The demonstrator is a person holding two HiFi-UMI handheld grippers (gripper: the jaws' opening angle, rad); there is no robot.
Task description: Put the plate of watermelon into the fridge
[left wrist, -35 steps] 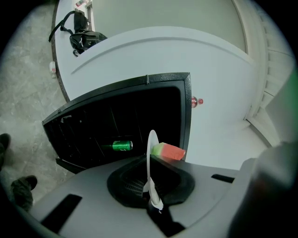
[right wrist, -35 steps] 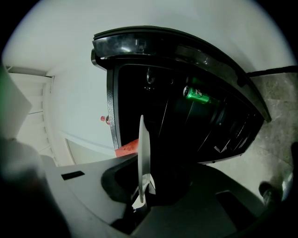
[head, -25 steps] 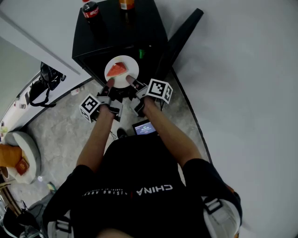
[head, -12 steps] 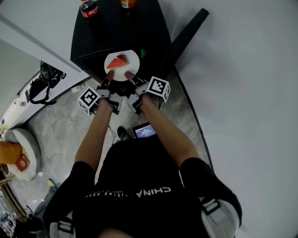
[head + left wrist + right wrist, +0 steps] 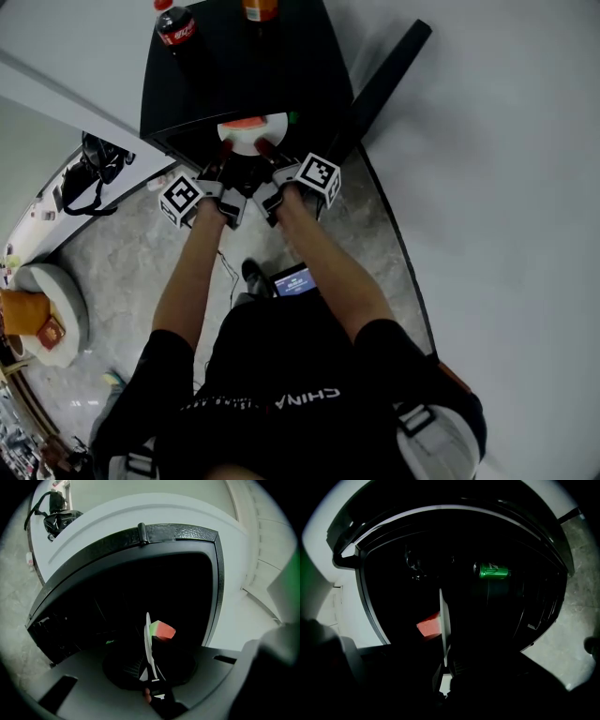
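A white plate (image 5: 265, 138) carrying a red watermelon wedge (image 5: 246, 123) is half inside the opening of the black mini fridge (image 5: 244, 66), whose door (image 5: 380, 75) stands open to the right. My left gripper (image 5: 225, 148) is shut on the plate's near-left rim and my right gripper (image 5: 263, 148) on its near-right rim. In the left gripper view the plate (image 5: 148, 639) shows edge-on with the wedge (image 5: 161, 631) to its right, clamped in the gripper (image 5: 151, 686). In the right gripper view the plate (image 5: 444, 625) stands edge-on, the wedge (image 5: 429, 623) to its left, held in the gripper (image 5: 443, 677).
A green can (image 5: 491, 570) lies in the fridge door's shelf. A cola bottle (image 5: 173, 23) and an orange bottle (image 5: 261, 7) stand on the fridge top. A black bag (image 5: 80, 178) lies on the floor at left, a lit screen (image 5: 293, 279) below my arms.
Both grippers have carried the plate forward, from in front of the fridge to partway inside its dark opening. The grip on the rim is unchanged.
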